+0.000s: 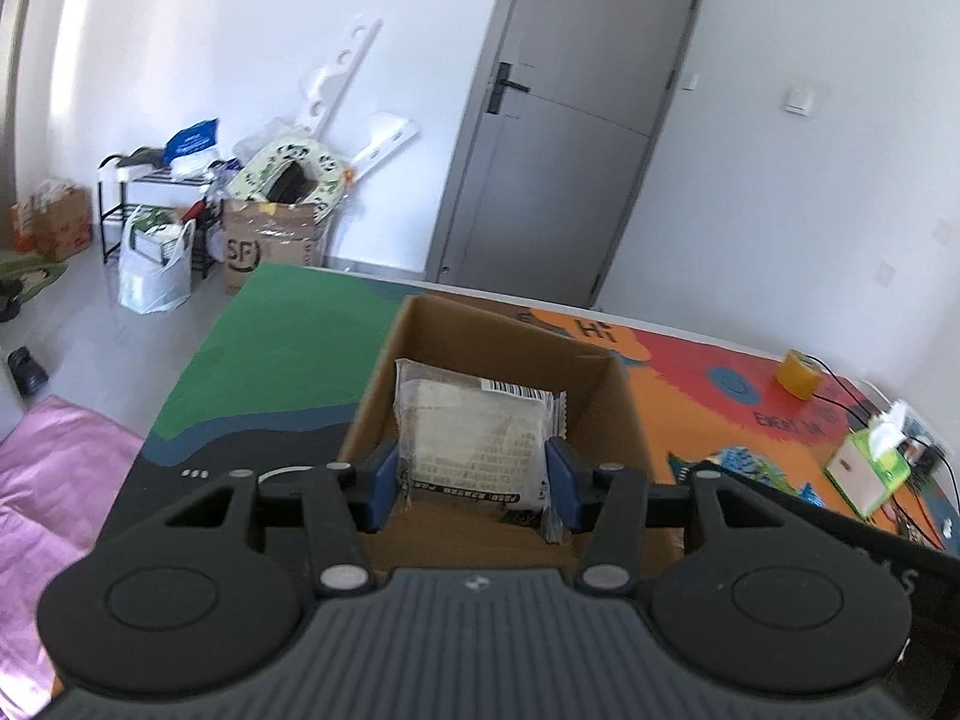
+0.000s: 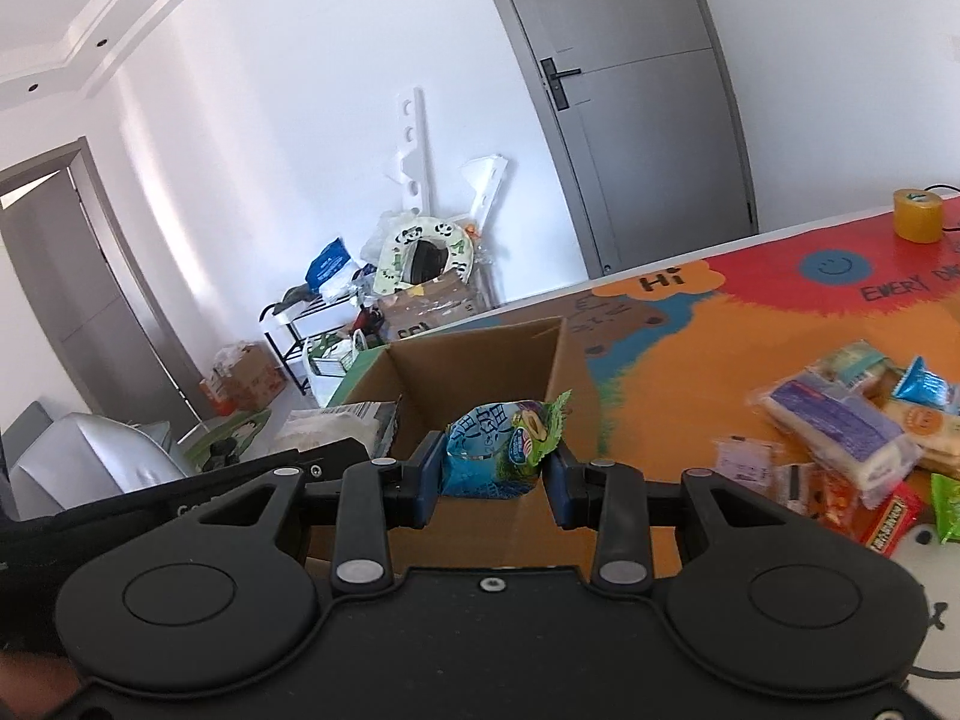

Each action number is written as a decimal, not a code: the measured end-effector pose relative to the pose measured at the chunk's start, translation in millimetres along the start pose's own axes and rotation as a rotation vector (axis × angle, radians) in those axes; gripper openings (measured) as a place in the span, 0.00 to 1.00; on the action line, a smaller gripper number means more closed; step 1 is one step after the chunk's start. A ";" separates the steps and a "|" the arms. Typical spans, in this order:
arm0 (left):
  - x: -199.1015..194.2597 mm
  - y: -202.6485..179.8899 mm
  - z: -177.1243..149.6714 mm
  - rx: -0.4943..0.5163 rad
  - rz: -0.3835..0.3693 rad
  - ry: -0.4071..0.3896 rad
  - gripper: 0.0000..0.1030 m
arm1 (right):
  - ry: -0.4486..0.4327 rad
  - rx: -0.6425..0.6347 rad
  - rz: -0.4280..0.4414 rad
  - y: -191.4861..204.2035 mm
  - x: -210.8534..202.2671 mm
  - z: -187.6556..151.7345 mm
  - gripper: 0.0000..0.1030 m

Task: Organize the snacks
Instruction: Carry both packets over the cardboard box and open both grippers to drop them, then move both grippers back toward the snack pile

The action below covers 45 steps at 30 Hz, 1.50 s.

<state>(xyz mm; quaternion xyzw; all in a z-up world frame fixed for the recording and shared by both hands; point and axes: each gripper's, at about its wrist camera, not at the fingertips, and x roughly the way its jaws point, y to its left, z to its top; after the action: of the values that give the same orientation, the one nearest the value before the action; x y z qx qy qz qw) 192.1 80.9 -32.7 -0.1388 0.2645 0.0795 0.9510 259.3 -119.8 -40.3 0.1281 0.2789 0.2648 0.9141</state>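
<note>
Snacks: clear-wrapped white packet point(image 1: 474, 438) in left jaws, blue-green pouch point(image 2: 501, 447) in right jaws, over cardboard box point(image 1: 624, 414).

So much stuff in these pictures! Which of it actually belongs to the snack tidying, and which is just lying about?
Part of the job:
- cardboard box
- pale wrapped snack in the left gripper
- blue-green snack packet in the right gripper
- snack pile

Just lying about:
- yellow tape roll
- tissue box
- floor clutter

A cardboard box point(image 2: 480, 354) is standing open-topped, its walls hemming the way in; a snack pile point(image 2: 852, 438) is crowding the mat point(image 2: 690, 372) to its right.
</note>
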 end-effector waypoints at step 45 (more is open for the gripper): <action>-15.8 -20.9 -4.7 -0.039 -0.018 -0.009 0.98 | -0.023 0.094 -0.245 -63.6 -56.5 -17.2 0.87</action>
<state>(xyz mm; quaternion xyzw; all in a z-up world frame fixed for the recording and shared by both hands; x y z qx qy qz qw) 181.1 58.3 -23.6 -0.1594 0.2575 0.0766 0.9499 235.8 -202.2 -53.6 0.1388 0.2941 0.1366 0.9357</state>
